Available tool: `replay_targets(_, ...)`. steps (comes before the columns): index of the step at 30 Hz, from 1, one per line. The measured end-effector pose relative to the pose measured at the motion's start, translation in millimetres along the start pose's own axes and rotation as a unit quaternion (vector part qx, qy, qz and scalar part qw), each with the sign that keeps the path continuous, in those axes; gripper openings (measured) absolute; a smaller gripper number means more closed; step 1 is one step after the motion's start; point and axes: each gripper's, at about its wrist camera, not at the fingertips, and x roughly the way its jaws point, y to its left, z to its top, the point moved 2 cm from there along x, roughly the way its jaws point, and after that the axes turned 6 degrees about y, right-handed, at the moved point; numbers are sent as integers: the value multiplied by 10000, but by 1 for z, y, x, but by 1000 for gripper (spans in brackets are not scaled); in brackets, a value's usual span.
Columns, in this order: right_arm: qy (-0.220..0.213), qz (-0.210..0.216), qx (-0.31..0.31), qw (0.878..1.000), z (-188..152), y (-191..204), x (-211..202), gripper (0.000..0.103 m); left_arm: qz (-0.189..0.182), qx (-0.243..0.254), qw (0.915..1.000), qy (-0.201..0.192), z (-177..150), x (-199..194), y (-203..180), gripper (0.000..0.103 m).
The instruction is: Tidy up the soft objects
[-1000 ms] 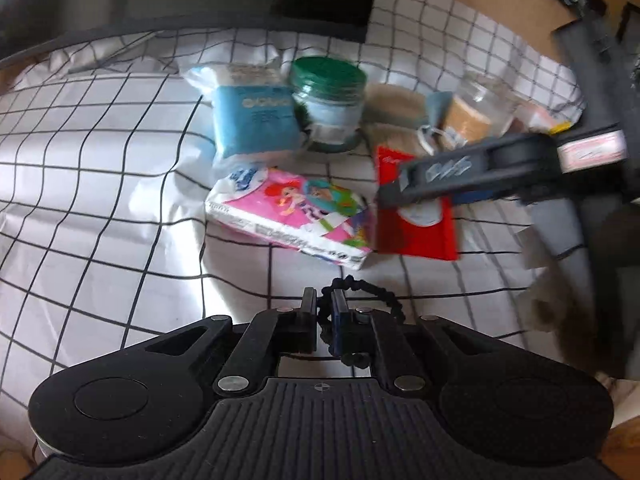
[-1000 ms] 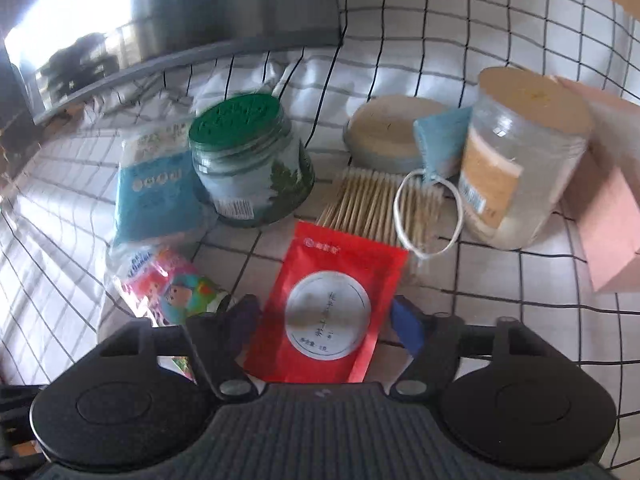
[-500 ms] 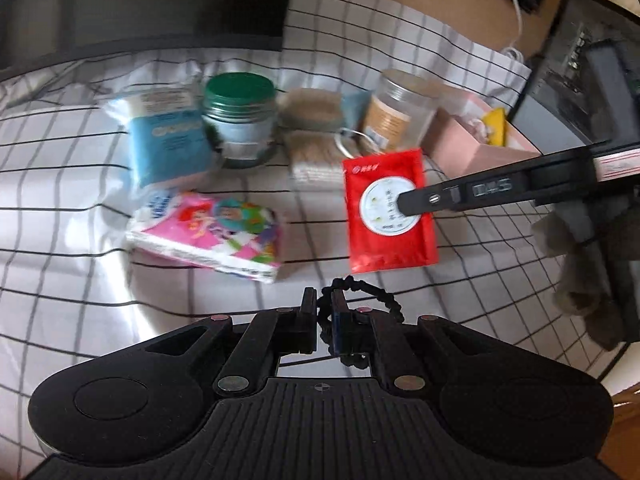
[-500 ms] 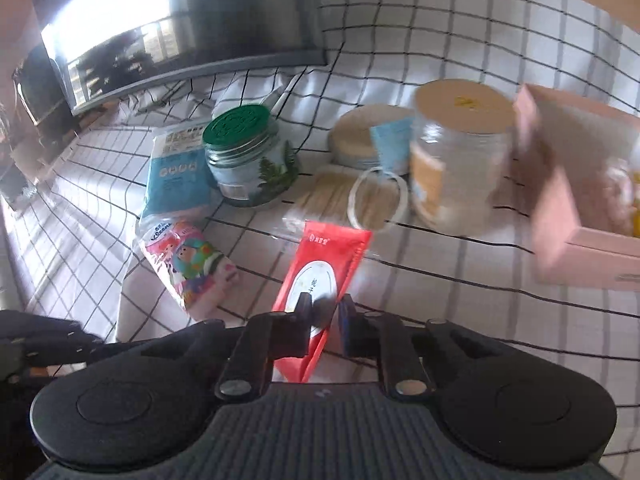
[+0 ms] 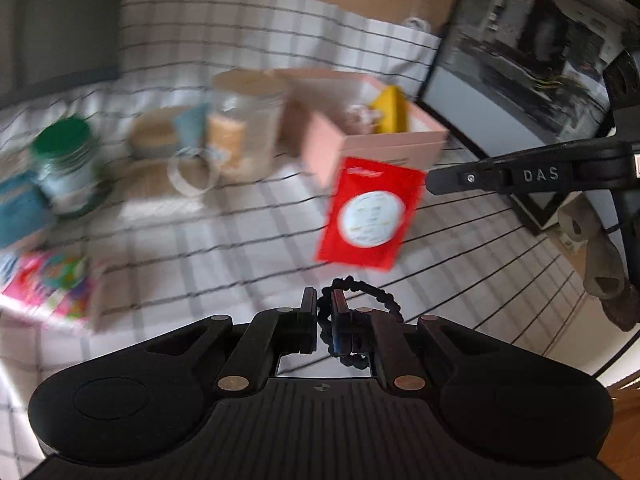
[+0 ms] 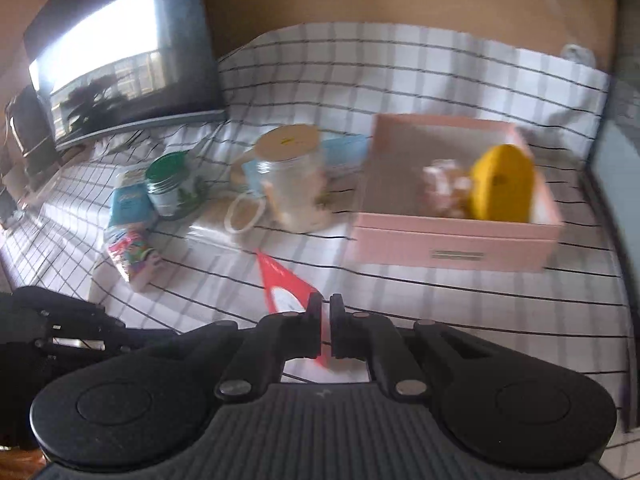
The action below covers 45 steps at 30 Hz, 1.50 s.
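Red pouch lifted off the cloth

The right gripper (image 6: 325, 322) has closed on the red pouch (image 5: 370, 216) and raised it; the pink box (image 6: 456, 242) waits ahead-right. The left gripper (image 5: 325, 316) is clamped on a black hair tie (image 5: 360, 292).

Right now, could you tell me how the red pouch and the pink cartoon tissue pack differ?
The red pouch hangs in the air, pinched by the right tool; the tissue pack lies on the checked cloth. The pouch is flat and plain red with a white circle; the pack is thicker and multicoloured. Both are soft packets.
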Motion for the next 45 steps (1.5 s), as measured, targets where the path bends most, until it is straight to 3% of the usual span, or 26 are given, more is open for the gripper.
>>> replay_targets(5, 58, 135, 91, 9998, -9, -38, -12, 4, -28, 203, 9998, 20, 18, 16, -33, 9)
replay_targets(6, 124, 111, 227, 9996, -12, -46, -6, 9, -1, 197, 9998, 52, 19, 20, -37, 9)
replay_targets(10, 234, 42, 975, 9949, -22, -61, 27, 48, 173, 47, 9996, 195, 15, 21, -36, 9)
replay_targets(13, 223, 76, 1392, 9900, -23, -53, 48, 49, 340, -114, 9990, 260, 9, 12, -17, 9)
replay_targets(17, 539, 148, 2064, 9769, -20, -36, 79, 49, 511, -373, 9978, 208, 0, -4, 17, 9)
replay_targets(19, 421, 101, 2256, 9733, -17, -21, 88, 68, 520, -460, 9974, 179, -5, -11, 34, 9)
replay_targets(21, 491, 14, 2176, 9748, -13, -4, 97, 77, 495, -566, 9970, 187, -10, -16, 50, 9)
replay_targets(25, 491, -737, 1719, 9811, -5, 33, 119, 96, 452, -726, 9961, 225, -18, -20, 78, 9)
replay_targets(30, 683, -1731, 1403, 9725, -3, 63, 142, 103, 338, -771, 9962, 243, -27, -26, 102, 9)
replay_targets(35, 665, -1625, 1698, 9697, 3, 53, 143, 102, 228, -843, 9958, 281, -36, -28, 115, 9)
replay_targets(40, 333, -1711, 1242, 9768, -5, 48, 134, 73, 222, -751, 9961, 398, -40, -25, 120, 9)
replay_targets(43, 364, -1603, 1067, 9806, -13, 48, 129, 72, 124, -860, 9953, 430, -37, -20, 122, 9)
replay_targets(45, 347, -1572, 1007, 9818, -15, 48, 128, 72, 15, -1062, 9922, 654, -34, -11, 124, 10)
